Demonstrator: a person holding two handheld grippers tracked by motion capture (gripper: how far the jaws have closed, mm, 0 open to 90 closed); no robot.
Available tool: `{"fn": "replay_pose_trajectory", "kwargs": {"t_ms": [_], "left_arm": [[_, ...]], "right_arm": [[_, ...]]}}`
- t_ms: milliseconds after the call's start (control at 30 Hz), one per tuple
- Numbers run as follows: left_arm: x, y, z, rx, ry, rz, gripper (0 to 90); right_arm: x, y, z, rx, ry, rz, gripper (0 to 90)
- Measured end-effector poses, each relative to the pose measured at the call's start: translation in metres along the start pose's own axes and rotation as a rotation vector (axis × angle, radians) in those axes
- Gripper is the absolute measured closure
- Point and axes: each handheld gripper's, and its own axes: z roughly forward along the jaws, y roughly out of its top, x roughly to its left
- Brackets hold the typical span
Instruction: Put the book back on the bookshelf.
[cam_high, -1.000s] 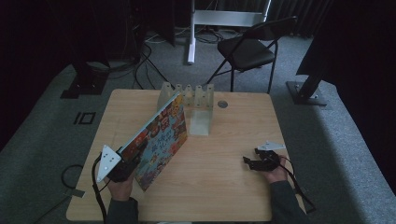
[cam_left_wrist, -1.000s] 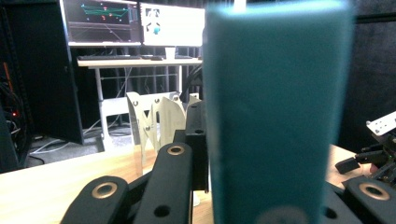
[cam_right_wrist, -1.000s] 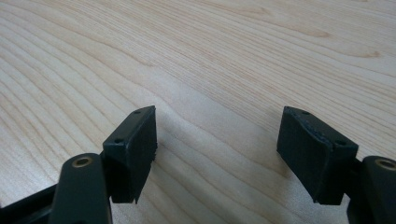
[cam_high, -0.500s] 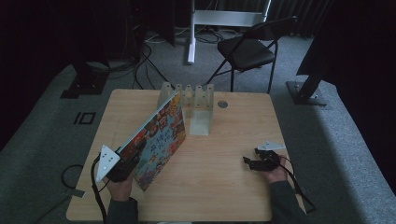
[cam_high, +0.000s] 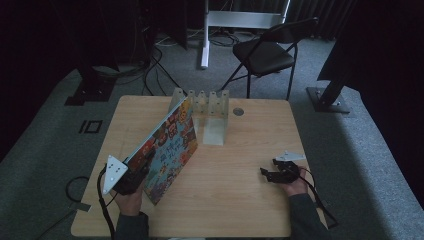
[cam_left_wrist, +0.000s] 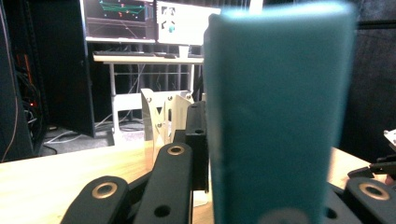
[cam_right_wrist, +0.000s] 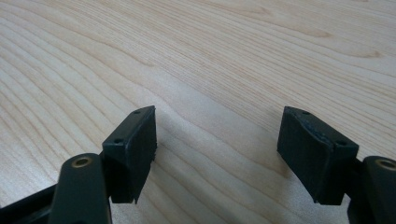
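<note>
My left gripper (cam_high: 141, 165) is shut on the lower edge of a large colourful picture book (cam_high: 170, 147). The book is held tilted up off the wooden table (cam_high: 240, 150), and its top corner reaches the white slotted rack (cam_high: 202, 102) at the table's far edge. In the left gripper view the book's teal edge (cam_left_wrist: 275, 116) fills the middle, one black finger (cam_left_wrist: 196, 140) presses against it, and the rack (cam_left_wrist: 161, 112) stands behind. My right gripper (cam_high: 268, 174) rests low at the table's right front, open. Between its fingers (cam_right_wrist: 219, 149) there is only bare wood.
A small round grommet (cam_high: 238, 111) sits in the table right of the rack. Behind the table are a black folding chair (cam_high: 267, 55), a white stand (cam_high: 235, 20) and floor cables. Monitors (cam_left_wrist: 154, 21) on a desk show in the left gripper view.
</note>
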Motion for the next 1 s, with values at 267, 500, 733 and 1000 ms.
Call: {"fn": "replay_pose_trajectory", "kwargs": {"t_ms": [267, 500, 733, 1000], "left_arm": [[-0.005, 0.004, 0.002, 0.009, 0.022, 0.006, 79.6], [-0.007, 0.006, 0.004, 0.015, 0.044, -0.013, 79.6], [-0.011, 0.009, 0.006, 0.02, 0.053, -0.001, 79.7], [-0.016, 0.011, 0.007, 0.015, 0.058, 0.025, 79.6]], "right_arm": [[0.0, 0.0, 0.0, 0.0, 0.0, 0.0, 28.0], [0.0, 0.0, 0.0, 0.0, 0.001, 0.001, 28.0], [0.0, 0.0, 0.0, 0.0, 0.001, 0.001, 28.0], [0.0, 0.0, 0.0, 0.0, 0.002, 0.002, 28.0]]}}
